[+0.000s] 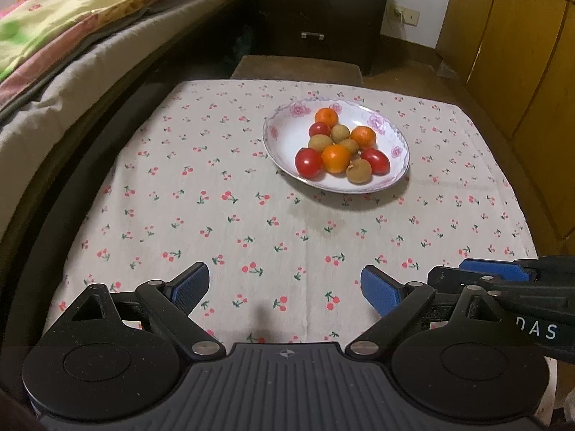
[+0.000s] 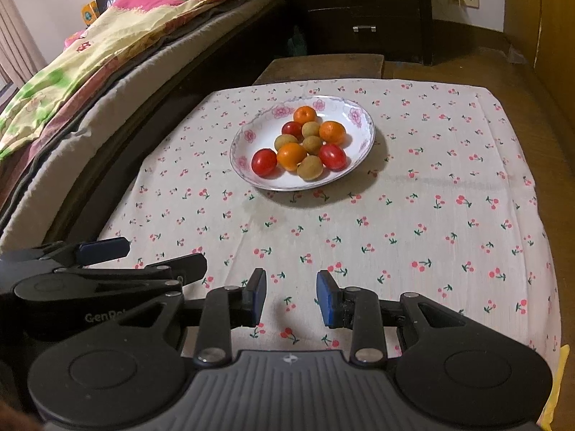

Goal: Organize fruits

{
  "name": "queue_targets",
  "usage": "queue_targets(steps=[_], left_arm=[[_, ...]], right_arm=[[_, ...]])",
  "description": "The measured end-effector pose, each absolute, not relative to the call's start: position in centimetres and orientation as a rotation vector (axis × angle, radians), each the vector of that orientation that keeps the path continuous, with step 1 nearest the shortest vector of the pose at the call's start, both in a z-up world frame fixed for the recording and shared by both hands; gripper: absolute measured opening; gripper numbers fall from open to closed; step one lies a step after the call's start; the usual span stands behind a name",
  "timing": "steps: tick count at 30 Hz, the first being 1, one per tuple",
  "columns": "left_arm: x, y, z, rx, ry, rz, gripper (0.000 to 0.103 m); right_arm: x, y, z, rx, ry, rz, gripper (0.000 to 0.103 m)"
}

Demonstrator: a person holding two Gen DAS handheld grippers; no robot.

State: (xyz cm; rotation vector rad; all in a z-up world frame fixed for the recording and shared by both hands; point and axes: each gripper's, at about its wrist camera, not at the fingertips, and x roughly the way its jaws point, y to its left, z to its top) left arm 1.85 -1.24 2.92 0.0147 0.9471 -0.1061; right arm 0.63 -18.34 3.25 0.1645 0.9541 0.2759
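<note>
A white plate with pink flowers point(image 1: 284, 142) point(image 2: 248, 151) sits on the far middle of the cherry-print tablecloth point(image 1: 251, 222) point(image 2: 413, 222). It holds three small oranges point(image 1: 336, 158) point(image 2: 291, 156), three red tomatoes point(image 1: 308, 162) point(image 2: 264, 162) and several tan longans point(image 1: 359, 173) point(image 2: 311, 167), all piled together. My left gripper point(image 1: 285, 287) is open wide and empty, low over the near cloth. My right gripper point(image 2: 291, 296) is open and empty, just right of the left one; it shows in the left wrist view point(image 1: 478, 273). The left gripper shows in the right wrist view point(image 2: 143, 255).
A bed with a bright quilt point(image 1: 72, 18) point(image 2: 107, 46) runs along the left of the table. A dark drawer cabinet point(image 1: 316, 10) point(image 2: 363, 10) and a low brown stool point(image 1: 298, 68) point(image 2: 323, 66) stand behind it. Wooden cupboards point(image 1: 510, 54) are at the right.
</note>
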Motion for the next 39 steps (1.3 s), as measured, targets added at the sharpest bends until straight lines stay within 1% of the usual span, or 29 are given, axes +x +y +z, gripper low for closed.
queue_targets(steps=[15, 19, 31, 36, 39], left_arm=[[0.9, -0.9, 2.5, -0.022, 0.973, -0.132, 0.095], [0.5, -1.2, 2.6, 0.016, 0.955, -0.118, 0.095], [0.3, -1.2, 2.2, 0.034, 0.963, -0.121, 0.095], [-0.1, -1.6, 1.7, 0.074, 0.964, -0.125, 0.096], [-0.2, -1.6, 1.7, 0.086, 0.960, -0.117, 0.099]], right_arm=[[-0.5, -18.5, 3.2, 0.174, 0.962, 0.275, 0.032], [-0.7, -18.2, 3.0, 0.161, 0.975, 0.275, 0.032], [-0.9, -18.1, 2.8, 0.133, 0.980, 0.245, 0.035], [-0.9, -18.3, 2.9, 0.142, 0.978, 0.243, 0.036], [-1.0, -18.2, 2.9, 0.138, 0.980, 0.244, 0.036]])
